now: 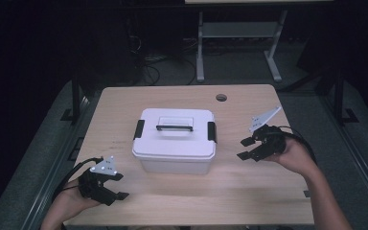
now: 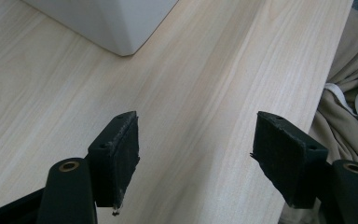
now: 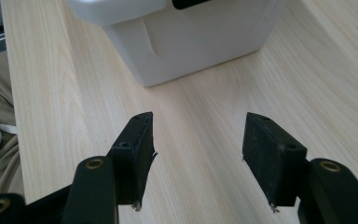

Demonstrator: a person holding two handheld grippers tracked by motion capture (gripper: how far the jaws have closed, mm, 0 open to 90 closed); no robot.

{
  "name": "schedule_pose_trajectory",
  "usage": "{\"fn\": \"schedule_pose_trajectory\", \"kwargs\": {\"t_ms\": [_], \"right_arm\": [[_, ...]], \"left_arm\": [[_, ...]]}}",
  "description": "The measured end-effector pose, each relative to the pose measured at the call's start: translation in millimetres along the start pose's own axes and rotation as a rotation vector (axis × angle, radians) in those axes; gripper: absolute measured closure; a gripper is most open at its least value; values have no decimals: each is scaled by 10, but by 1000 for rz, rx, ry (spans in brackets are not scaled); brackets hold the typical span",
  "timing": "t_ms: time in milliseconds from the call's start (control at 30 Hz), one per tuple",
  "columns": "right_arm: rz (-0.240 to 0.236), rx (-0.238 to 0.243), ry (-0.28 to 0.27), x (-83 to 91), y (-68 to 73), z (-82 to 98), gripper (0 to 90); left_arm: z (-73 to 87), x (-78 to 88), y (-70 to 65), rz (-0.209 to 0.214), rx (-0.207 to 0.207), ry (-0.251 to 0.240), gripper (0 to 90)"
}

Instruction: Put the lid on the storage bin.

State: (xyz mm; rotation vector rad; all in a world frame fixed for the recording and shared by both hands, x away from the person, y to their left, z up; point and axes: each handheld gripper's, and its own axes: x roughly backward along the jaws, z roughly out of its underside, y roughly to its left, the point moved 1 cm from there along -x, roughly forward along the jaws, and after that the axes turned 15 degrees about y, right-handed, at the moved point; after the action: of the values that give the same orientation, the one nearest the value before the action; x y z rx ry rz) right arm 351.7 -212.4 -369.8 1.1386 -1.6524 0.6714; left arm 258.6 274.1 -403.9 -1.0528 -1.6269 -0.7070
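My right fingers (image 1: 246, 148) gape empty, aimed at the white lidded box (image 1: 175, 140) just beside them; its long axis runs across the worktop (image 1: 249, 191). My left fingers (image 1: 120, 187), also spread and empty, sit farther off.

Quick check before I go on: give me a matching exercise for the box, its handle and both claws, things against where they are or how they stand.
Things:
1. white box
2. black handle
3. left claw
4. right claw

Places or states:
A. open, near the table's front left corner
B. lying flat on the lid
C. open, right of the box
D. mid-table, latches shut

Pairs: 1-D, 2-B, 3-A, 4-C
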Motion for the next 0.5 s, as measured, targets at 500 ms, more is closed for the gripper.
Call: {"fn": "schedule_pose_trajectory", "kwargs": {"t_ms": [500], "right_arm": [[-2,-39,-16,-54,10,185,415]], "left_arm": [[1,-4,2,-1,0,3,311]]}}
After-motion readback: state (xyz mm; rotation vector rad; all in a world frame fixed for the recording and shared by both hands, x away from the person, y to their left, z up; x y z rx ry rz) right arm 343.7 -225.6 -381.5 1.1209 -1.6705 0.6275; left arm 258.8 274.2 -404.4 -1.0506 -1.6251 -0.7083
